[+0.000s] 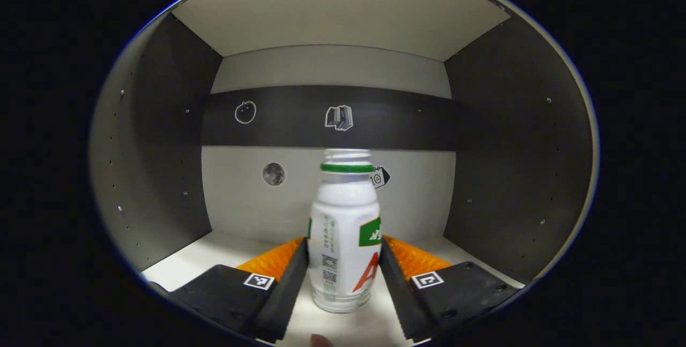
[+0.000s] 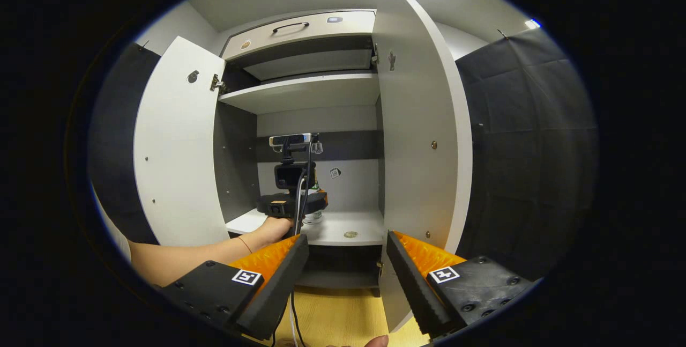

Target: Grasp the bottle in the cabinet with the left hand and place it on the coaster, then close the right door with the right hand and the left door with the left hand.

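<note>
Left gripper view: my left gripper (image 1: 343, 261) is inside the cabinet with the bottle (image 1: 345, 234) upright on the white shelf (image 1: 214, 256) right between the fingers. Both seem to touch its sides, so I'd call it gripped, though contact is hard to confirm.

Right gripper view: my right gripper (image 2: 347, 261) hangs open, holding nothing, facing the cabinet. Left door (image 2: 177, 148) and right door (image 2: 420, 143) stand open, wooden floor (image 2: 337, 315) below.
</note>
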